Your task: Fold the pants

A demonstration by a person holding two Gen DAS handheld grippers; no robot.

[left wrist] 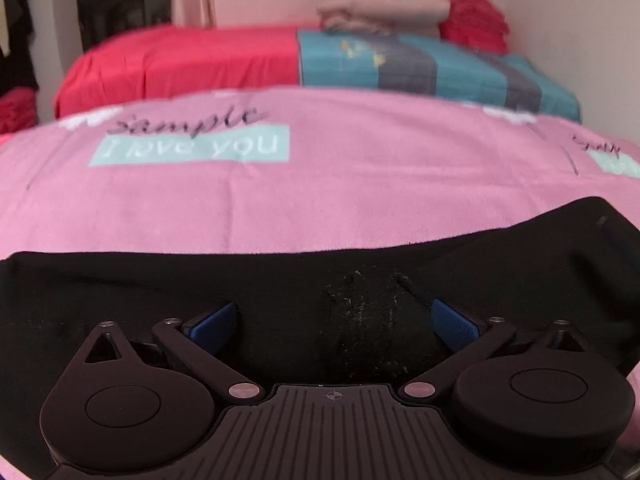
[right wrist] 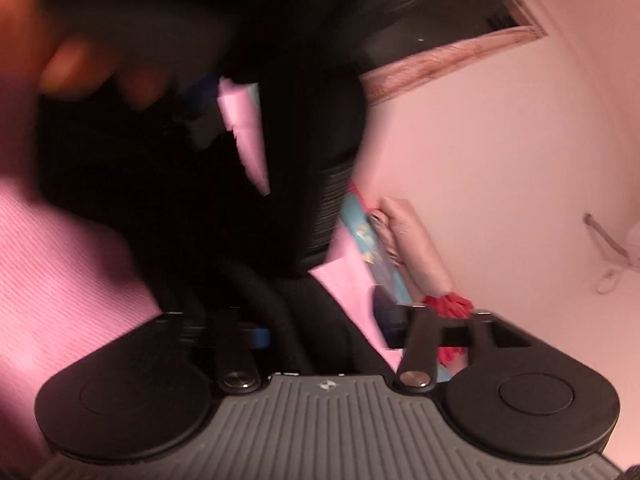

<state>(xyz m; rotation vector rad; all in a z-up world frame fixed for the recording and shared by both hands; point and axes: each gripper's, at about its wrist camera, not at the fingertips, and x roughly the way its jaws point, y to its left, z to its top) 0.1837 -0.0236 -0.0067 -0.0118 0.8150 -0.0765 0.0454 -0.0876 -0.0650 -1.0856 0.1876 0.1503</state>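
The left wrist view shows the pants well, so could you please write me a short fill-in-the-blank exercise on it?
1. The pants are ____ in colour.
2. They lie on a ____ sheet printed with words.
3. The left gripper has its blue fingers spread ____ over the pants.
4. The box on the sheet reads "I ____ you".

Missing words: black; pink; open; love

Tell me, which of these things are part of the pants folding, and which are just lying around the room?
In the job: black pants; left gripper, open over them; right gripper, too blurred to judge.

Lying about: pink sheet; red bedcover; folded beige blankets; red cloth.
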